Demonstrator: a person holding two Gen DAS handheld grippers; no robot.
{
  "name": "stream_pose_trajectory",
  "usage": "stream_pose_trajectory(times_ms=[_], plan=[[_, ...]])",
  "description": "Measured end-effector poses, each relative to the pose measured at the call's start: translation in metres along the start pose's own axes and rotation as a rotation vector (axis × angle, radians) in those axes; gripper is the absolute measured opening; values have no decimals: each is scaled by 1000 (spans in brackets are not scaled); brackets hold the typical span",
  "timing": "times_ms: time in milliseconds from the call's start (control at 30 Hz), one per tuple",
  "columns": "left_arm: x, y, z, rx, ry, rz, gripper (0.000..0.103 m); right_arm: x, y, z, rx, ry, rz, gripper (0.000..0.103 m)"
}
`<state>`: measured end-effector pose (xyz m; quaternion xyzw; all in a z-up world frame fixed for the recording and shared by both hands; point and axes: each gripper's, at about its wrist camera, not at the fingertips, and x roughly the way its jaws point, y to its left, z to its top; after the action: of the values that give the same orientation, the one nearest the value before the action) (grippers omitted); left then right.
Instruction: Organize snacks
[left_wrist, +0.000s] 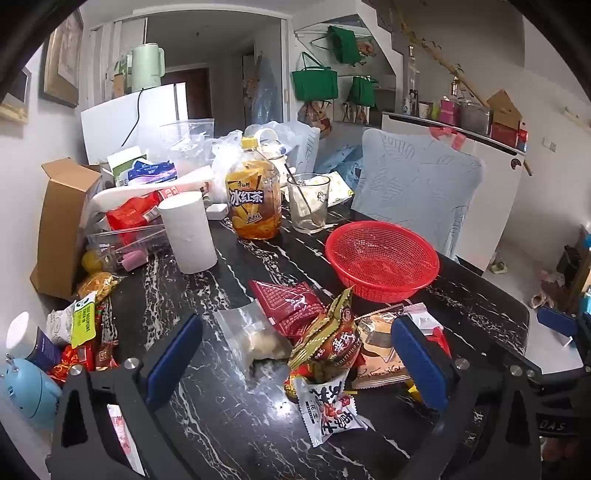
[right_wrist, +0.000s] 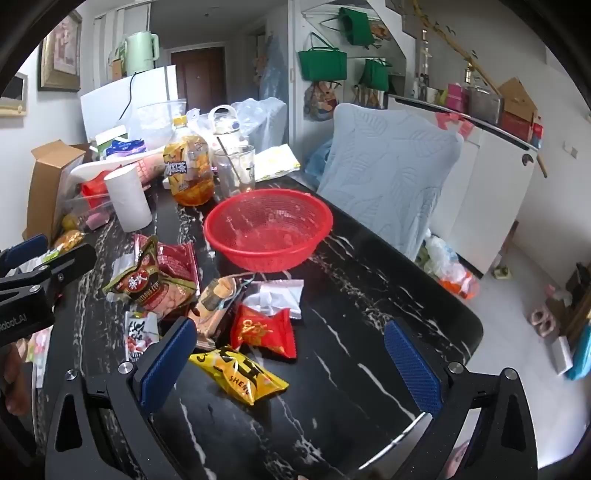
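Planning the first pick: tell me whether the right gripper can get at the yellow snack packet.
Probably yes: the right gripper is open, and the yellow snack packet lies flat just ahead, nothing covering it.

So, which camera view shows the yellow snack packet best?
The right wrist view: the yellow snack packet lies whole on the black table, in front of the open right gripper. The left wrist view shows only a small yellow corner behind a blue finger pad.

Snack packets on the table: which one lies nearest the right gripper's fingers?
The yellow packet, lying just ahead of the open right gripper; the red packet lies farther.
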<state>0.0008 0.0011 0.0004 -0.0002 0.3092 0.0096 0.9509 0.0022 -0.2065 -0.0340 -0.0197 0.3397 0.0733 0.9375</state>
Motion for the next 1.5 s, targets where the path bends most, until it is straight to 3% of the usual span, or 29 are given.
stream_pose_trajectory(times_ms=[1500], plan=[[0, -5, -5, -9, 25, -48, 103, 1, -4, -1, 23, -1, -12, 103]])
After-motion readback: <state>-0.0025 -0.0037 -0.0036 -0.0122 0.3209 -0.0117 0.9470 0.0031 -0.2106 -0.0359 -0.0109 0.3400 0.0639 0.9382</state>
